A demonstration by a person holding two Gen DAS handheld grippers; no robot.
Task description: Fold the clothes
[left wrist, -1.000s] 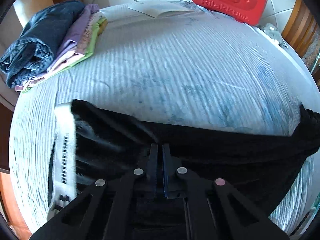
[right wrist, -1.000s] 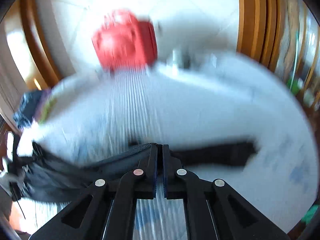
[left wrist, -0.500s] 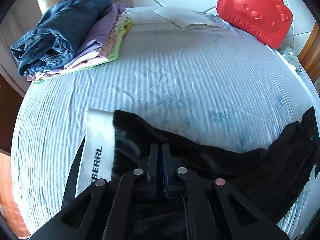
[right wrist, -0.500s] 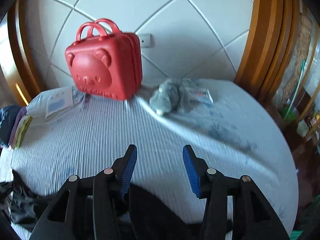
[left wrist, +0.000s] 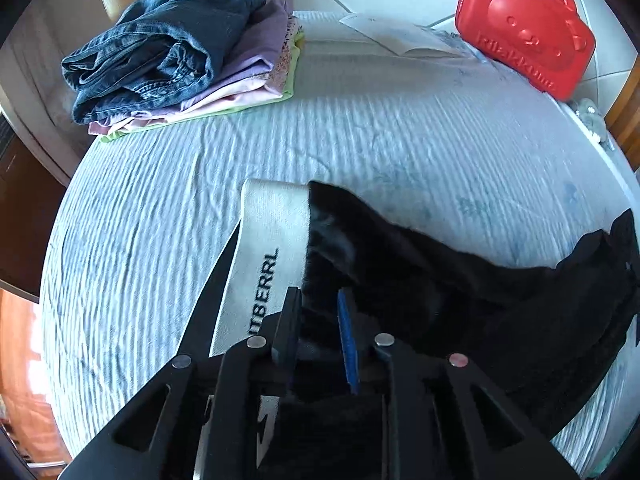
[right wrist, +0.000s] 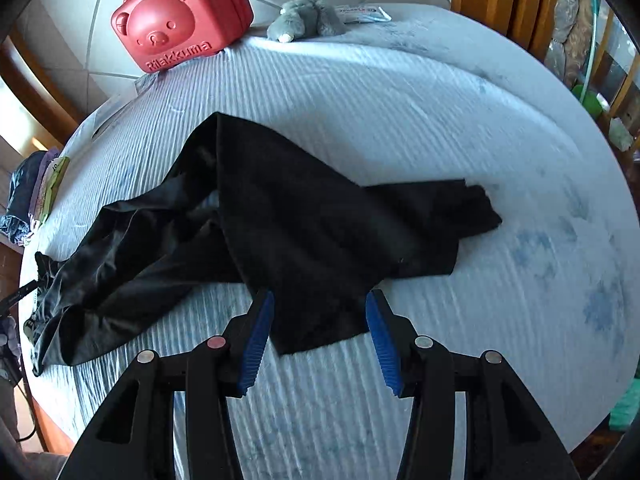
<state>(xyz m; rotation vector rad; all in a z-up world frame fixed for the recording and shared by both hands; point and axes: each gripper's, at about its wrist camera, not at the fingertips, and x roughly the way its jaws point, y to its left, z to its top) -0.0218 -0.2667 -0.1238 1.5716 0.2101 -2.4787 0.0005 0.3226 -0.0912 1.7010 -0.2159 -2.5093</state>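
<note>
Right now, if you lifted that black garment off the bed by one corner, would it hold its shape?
Probably not. The black garment lies rumpled and draped in folds, so it would likely hang limp. It looks thin, so probably light. The white waistband seems thicker and may stay flatter.

A home bedroom: striped bed [right wrist: 440, 100], plush toy [right wrist: 304, 18], folded clothes [left wrist: 180, 56]

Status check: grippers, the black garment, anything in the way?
Left gripper opening, black garment between its jaws. Right gripper open over garment's near edge. Garment rumpled, unfolded on bed. Nothing in the way.
</note>
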